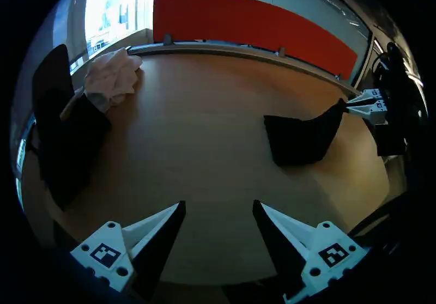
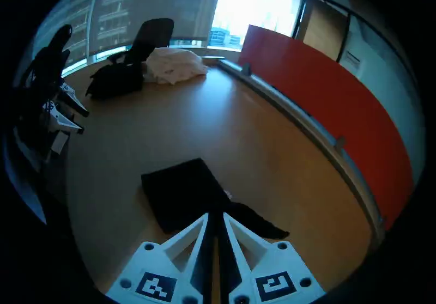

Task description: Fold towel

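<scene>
lying mostly flat on the wooden table (image 1: pixel 207 129), the black towel (image 1: pixel 297 140) is found toward the side of the right gripper (image 2: pixel 216 217), with one corner raised off the surface. that corner is pinched between the right gripper's fingers, which are pressed almost together on the cloth. in the right gripper view a loose flap of the towel is seen lying just beside the fingertips. the left gripper (image 1: pixel 218 203) is held above bare tabletop, well apart from the towel, its fingers spread wide with nothing between them. a crumpled white cloth (image 1: pixel 111 78) is heaped near the far corner of the table, next to a dark chair (image 1: pixel 62 135) set at the edge. a red partition (image 1: pixel 250 23) is mounted along the far side of the table, and bright windows (image 2: pixel 250 4) are seen beyond the table. in the right gripper view the left gripper is also seen, far off at the table's edge, in deep shadow.
</scene>
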### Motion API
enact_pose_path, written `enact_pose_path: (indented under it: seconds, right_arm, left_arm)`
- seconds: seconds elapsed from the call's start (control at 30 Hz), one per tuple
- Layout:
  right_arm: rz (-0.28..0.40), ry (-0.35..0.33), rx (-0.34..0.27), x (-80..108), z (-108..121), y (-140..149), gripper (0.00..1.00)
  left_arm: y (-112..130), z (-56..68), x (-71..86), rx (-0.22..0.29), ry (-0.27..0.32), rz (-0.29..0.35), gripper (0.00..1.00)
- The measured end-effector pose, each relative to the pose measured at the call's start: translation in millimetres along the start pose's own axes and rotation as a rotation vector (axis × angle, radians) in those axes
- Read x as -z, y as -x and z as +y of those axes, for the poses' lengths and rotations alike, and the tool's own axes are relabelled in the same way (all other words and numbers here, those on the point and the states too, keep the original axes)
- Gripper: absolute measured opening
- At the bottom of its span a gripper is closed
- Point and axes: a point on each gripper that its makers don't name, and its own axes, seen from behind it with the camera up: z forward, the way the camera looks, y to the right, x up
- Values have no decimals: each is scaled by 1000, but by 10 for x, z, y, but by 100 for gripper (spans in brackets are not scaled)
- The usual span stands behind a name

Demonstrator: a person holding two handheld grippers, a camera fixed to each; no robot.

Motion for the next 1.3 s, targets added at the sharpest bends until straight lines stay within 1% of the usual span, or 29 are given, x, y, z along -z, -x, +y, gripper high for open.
enact_pose_path:
  seconds: [0.17,0.3,0.37,0.47,0.57,0.67,0.77,1.0,1.07,1.13,1.2,1.3]
  right_arm:
    - [9,-44,52,-188,-162,-201,4]
    - [12,-82,78,-361,-329,-320,4]
    - [11,-102,80,-457,-428,-362,4]
    - [3,-134,67,-603,-576,-377,4]
    - [-15,-157,47,-744,-681,-334,4]
    - [-32,-171,33,-843,-744,-278,4]
    - [-38,-174,22,-884,-771,-257,4]
    - [-38,-182,-1,-905,-810,-257,5]
    - [-41,-184,-4,-912,-825,-250,9]
    - [-44,-186,-8,-919,-841,-243,18]
    - [-45,-188,-10,-925,-858,-238,23]
    - [-47,-191,-13,-935,-879,-236,24]
  left_arm:
    - [-25,-5,44,11,-2,11,91]
    - [-33,-39,82,26,-8,19,91]
    - [-34,-67,103,34,-14,21,91]
    - [-26,-123,128,46,-28,25,91]
    - [-8,-169,140,53,-38,24,91]
    - [11,-192,147,58,-42,24,91]
    - [33,-202,154,63,-43,22,91]
    - [53,-186,147,64,-39,18,91]
    - [48,-181,144,60,-40,18,91]
    - [42,-177,144,57,-40,19,91]
    - [36,-174,145,55,-40,20,91]
    - [32,-175,151,56,-40,22,91]
